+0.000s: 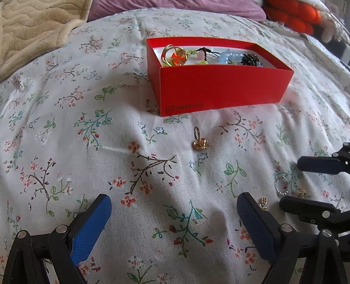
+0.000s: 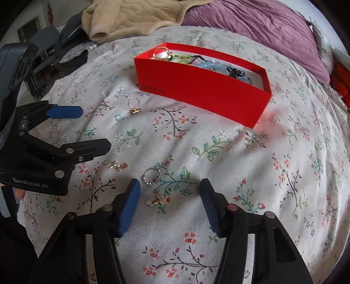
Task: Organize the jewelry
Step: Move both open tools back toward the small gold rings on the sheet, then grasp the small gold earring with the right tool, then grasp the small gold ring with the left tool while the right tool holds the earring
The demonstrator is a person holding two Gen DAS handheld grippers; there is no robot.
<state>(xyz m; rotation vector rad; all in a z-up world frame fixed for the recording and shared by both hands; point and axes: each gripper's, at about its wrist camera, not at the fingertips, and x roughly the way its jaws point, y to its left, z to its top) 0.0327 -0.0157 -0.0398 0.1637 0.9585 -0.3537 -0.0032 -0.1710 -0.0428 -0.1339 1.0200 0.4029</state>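
A red box (image 1: 218,87) (image 2: 203,94) stands on the floral bedspread and holds a gold ring, beads and a blue bracelet. In front of it lies a gold ring (image 1: 200,139) (image 2: 134,106). A pearl ring (image 2: 152,175) (image 1: 281,186), a gold earring (image 2: 119,166) (image 1: 263,202) and a small gold charm (image 2: 156,202) lie closer. My right gripper (image 2: 169,196) (image 1: 306,185) is open low over the bedspread. The charm sits between its fingers, nearer the left pad, and neither pad touches it. My left gripper (image 1: 175,218) (image 2: 94,129) is open and empty, just left of the earring.
A beige blanket (image 1: 32,28) (image 2: 131,19) is bunched at the far left of the bed. A purple pillow (image 2: 262,28) lies behind the box, and an orange cushion (image 1: 293,15) at the far right. Dark furniture (image 2: 54,50) stands past the bed's left edge.
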